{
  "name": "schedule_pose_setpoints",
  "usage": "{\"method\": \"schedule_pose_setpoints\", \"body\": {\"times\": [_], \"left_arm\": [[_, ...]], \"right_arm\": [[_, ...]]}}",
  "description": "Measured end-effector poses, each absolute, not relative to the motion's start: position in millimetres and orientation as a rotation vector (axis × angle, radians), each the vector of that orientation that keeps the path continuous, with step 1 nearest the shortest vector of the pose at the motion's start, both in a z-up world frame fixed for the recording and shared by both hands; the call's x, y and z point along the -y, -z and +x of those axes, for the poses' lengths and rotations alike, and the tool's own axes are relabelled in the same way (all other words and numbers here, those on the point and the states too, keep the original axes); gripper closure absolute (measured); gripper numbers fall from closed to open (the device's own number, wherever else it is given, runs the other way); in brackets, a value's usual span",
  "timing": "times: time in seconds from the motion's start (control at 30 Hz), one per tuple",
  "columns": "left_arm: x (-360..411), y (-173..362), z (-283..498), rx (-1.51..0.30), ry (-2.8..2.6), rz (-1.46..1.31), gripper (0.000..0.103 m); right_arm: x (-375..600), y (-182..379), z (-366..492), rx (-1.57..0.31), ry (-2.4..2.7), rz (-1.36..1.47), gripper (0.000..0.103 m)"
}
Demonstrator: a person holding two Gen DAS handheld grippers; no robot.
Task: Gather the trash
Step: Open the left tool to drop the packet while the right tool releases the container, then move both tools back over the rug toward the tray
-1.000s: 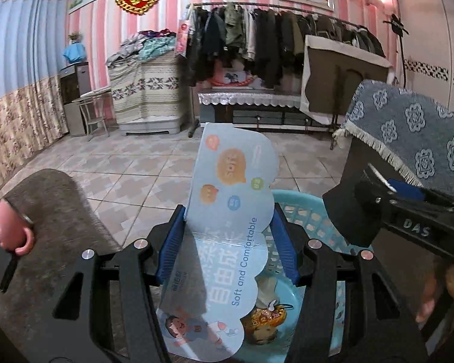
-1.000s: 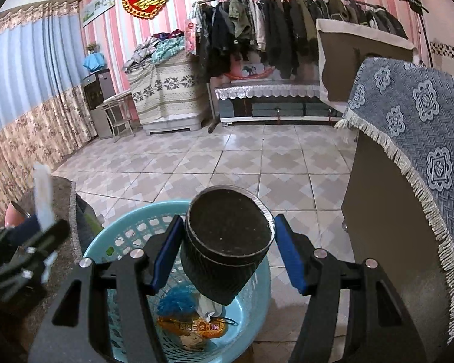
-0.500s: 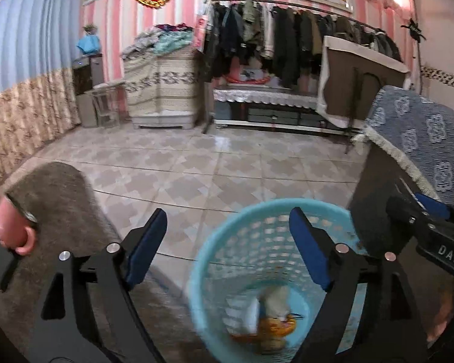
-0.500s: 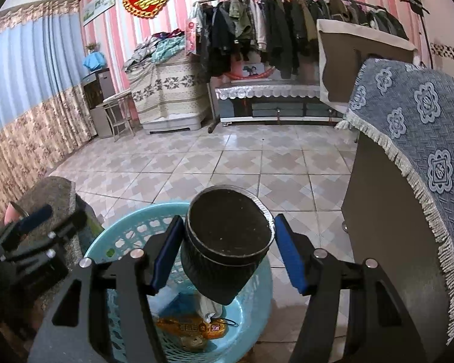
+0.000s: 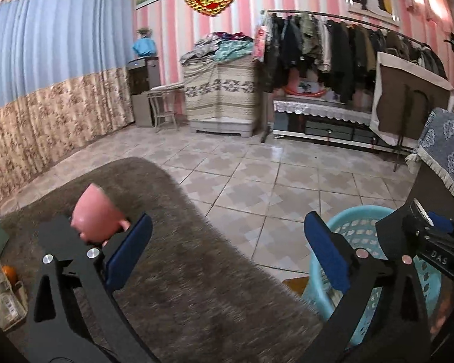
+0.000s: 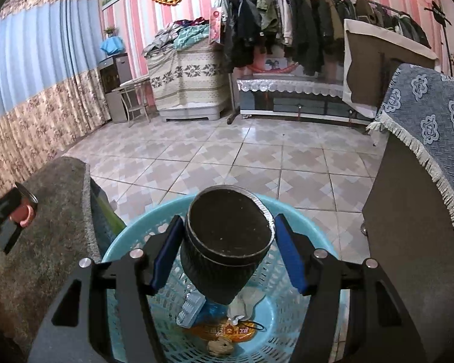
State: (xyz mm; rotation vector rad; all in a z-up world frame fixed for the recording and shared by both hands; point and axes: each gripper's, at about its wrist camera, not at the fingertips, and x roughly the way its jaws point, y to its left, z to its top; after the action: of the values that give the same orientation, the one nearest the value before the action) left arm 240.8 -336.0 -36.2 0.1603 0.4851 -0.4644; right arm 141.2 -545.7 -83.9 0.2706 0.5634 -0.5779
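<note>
Cup over basket, that's the picture: the right gripper has its blue pads pressed on a dark ribbed paper cup, tilted with its base toward the camera, hanging just above the light blue basket. Down inside lie a crumpled orange wrapper, a bit of blue plastic and some pale scraps, so earlier trash is already in. The left gripper is empty, jaws opening wide with nothing between them, out over the fuzzy brown cloth beside the basket. A pink mug sits near its left finger; more clutter at the far left edge, hard to make out, possibly a box and a wrapper. Best play for the right hand, I'd say: keep the cup centred over the opening, well inside the rim, then spread the jaws cleanly so it falls straight and doesn't clip the edge and bounce onto the tiles.
</note>
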Motion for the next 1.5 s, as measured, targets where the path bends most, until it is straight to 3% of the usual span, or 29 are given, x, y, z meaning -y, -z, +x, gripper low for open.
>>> {"method": "schedule_pose_setpoints", "body": {"times": [0.2, 0.43, 0.97, 1.5], "left_arm": [[305.6, 36.5, 242.6, -0.502, 0.413, 0.125, 0.006], [277.0, 36.7, 235.8, -0.507, 0.370, 0.115, 0.006], [187.6, 32.2, 215.7, -0.503, 0.230, 0.095, 0.006], [40.9, 24.3, 192.4, -0.498, 0.007, 0.035, 0.006]], "right_arm": [[539.2, 79.3, 137.8, -0.538, 0.599, 0.241, 0.019], [539.7, 74.0, 135.2, -0.535, 0.601, 0.251, 0.008], [485.0, 44.6, 146.5, -0.494, 0.508, 0.191, 0.005], [363.0, 30.6, 174.3, -0.483, 0.301, 0.109, 0.005]]}}
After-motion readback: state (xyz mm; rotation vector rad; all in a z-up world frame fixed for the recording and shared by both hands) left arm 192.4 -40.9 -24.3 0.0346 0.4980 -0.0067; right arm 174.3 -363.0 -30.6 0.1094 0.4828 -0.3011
